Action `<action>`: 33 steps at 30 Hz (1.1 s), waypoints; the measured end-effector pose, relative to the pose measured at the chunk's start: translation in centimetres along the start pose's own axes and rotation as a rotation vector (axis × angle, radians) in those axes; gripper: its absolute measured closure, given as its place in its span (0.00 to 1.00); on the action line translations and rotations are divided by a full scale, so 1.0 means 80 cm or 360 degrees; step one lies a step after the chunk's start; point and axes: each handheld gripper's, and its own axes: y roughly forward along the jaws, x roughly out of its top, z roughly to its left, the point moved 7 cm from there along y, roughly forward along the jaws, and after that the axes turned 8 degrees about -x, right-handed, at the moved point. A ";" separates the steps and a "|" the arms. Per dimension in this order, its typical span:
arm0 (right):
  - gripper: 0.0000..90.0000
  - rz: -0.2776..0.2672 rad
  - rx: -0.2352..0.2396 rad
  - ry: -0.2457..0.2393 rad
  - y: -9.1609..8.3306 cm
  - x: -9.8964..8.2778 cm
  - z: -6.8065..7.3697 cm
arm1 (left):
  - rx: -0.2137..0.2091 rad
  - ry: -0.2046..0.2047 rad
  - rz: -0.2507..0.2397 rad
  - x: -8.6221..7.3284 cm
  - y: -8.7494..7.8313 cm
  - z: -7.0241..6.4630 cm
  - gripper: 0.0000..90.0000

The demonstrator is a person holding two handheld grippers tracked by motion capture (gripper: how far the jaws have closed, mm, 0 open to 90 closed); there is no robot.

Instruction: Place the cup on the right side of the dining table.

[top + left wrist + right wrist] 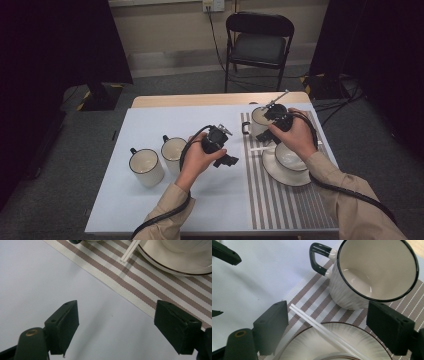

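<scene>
A striped placemat [280,205] covers the right part of the table. On it stand a white mug with a black rim [257,121] [374,272] and a white plate [272,171] [312,345] [175,263] holding a bowl [290,156]. White chopsticks [260,149] [324,331] [128,252] rest across the plate's left rim. My right gripper [266,134] [327,315] hangs open over the chopsticks, between mug and plate. My left gripper [227,160] [116,312] is open and empty above the pale table cover, just left of the placemat's edge.
Two more black-rimmed mugs [146,166] [173,149] stand on the pale cover [150,125] to the left. A black folding chair [257,42] stands beyond the table's far edge. Cables trail from both grippers toward the near edge.
</scene>
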 end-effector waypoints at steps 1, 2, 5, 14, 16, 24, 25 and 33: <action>0.19 -0.0003 0.0001 -0.0005 0.000 0.000 0.001 | 0.0004 -0.0002 -0.0010 0.000 -0.001 -0.001 0.22; 0.19 -0.0001 0.0004 -0.0003 -0.001 0.000 0.002 | 0.0004 -0.0002 -0.0010 0.000 -0.001 -0.001 0.22; 0.19 -0.0004 0.0007 -0.0008 -0.001 0.000 0.004 | -0.0006 0.0001 -0.0007 -0.002 -0.001 -0.003 0.22; 0.18 -0.0007 0.0016 -0.0012 -0.002 0.000 0.007 | -0.0011 0.0005 -0.0007 -0.005 -0.002 -0.005 0.22; 0.18 -0.0008 0.0014 -0.0015 -0.003 -0.001 0.006 | -0.0009 0.0003 -0.0012 -0.005 -0.002 -0.006 0.22; 0.18 -0.0006 0.0028 -0.0027 -0.005 -0.005 0.010 | -0.0003 0.0010 -0.0022 -0.007 -0.006 -0.008 0.22; 0.18 -0.0004 0.0031 -0.0025 -0.005 -0.005 0.011 | -0.0002 0.0010 -0.0013 -0.009 -0.007 -0.009 0.22; 0.18 -0.0022 0.0063 -0.0057 -0.005 -0.008 0.023 | -0.0004 0.0010 -0.0021 -0.014 -0.009 -0.010 0.22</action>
